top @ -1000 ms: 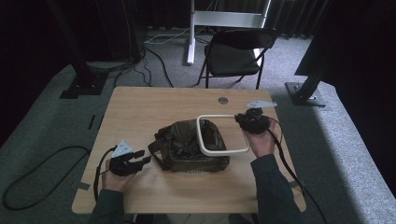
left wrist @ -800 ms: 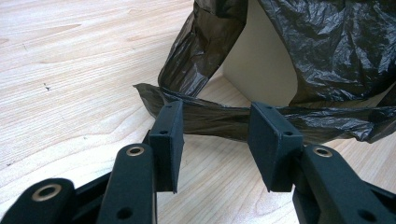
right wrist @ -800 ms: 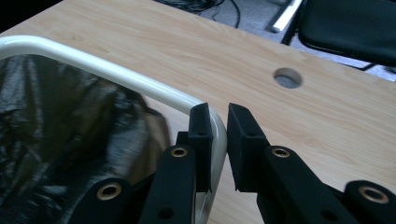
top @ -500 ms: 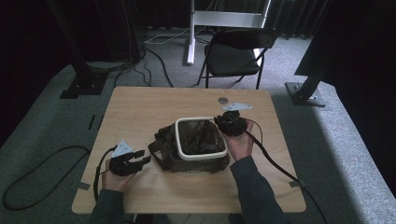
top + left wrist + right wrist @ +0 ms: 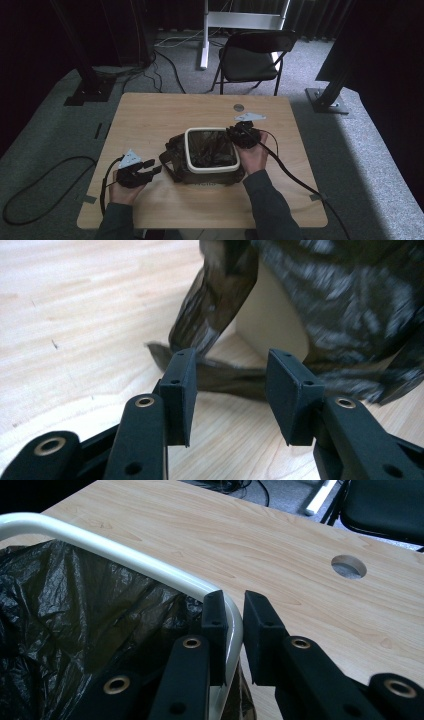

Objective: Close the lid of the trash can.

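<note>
A small cream bin (image 5: 270, 315) lined with a black plastic bag (image 5: 210, 150) stands mid-table. A white rounded-square ring (image 5: 188, 150) sits on the bin's rim over the bag. My right gripper (image 5: 234, 134) is at the ring's far right corner. In the right gripper view it is shut (image 5: 235, 630) on the ring's tube (image 5: 125, 555), with the bag (image 5: 75, 630) just inside. My left gripper (image 5: 152, 167) rests open on the table left of the bin. In the left gripper view its jaws (image 5: 230, 390) stand apart, facing a loose bag flap (image 5: 215, 305).
The wooden table (image 5: 150, 115) has a round cable hole (image 5: 239, 107) near its far edge, also visible in the right gripper view (image 5: 348, 566). A black folding chair (image 5: 250, 60) stands beyond the table. Cables trail from both grippers off the table's near side.
My right gripper carried the white ring left and lowered it from the bin's right side onto the bin, over the bag. The left gripper stayed put.
</note>
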### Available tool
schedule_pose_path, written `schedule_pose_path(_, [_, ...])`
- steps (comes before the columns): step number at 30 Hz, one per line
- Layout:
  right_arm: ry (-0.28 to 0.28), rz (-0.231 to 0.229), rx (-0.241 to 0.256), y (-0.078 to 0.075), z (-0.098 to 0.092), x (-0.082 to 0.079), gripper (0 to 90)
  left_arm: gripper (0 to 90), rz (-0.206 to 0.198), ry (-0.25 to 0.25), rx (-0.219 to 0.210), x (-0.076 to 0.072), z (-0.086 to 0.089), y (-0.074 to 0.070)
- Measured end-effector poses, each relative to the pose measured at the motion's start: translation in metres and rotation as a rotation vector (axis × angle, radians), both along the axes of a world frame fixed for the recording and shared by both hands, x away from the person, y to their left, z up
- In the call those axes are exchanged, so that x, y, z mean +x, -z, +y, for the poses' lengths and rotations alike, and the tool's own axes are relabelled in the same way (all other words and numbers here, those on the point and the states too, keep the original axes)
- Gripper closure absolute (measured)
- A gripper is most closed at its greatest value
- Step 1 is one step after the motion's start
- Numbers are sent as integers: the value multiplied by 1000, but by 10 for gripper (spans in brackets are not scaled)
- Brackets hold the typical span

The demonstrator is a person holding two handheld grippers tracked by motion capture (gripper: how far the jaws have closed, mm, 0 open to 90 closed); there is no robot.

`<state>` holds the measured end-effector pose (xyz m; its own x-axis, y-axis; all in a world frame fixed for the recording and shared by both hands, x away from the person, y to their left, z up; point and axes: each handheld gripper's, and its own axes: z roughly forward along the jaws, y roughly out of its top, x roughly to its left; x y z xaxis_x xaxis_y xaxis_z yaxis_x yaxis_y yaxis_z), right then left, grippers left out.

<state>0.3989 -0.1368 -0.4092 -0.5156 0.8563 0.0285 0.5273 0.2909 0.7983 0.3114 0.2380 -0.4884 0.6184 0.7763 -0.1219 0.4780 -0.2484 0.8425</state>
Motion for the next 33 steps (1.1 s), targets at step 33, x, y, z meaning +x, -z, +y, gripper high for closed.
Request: schedule_pose_path(33, [-14,11,20,0,-1,2,800,550,-111,40,-38,40,-72,-91])
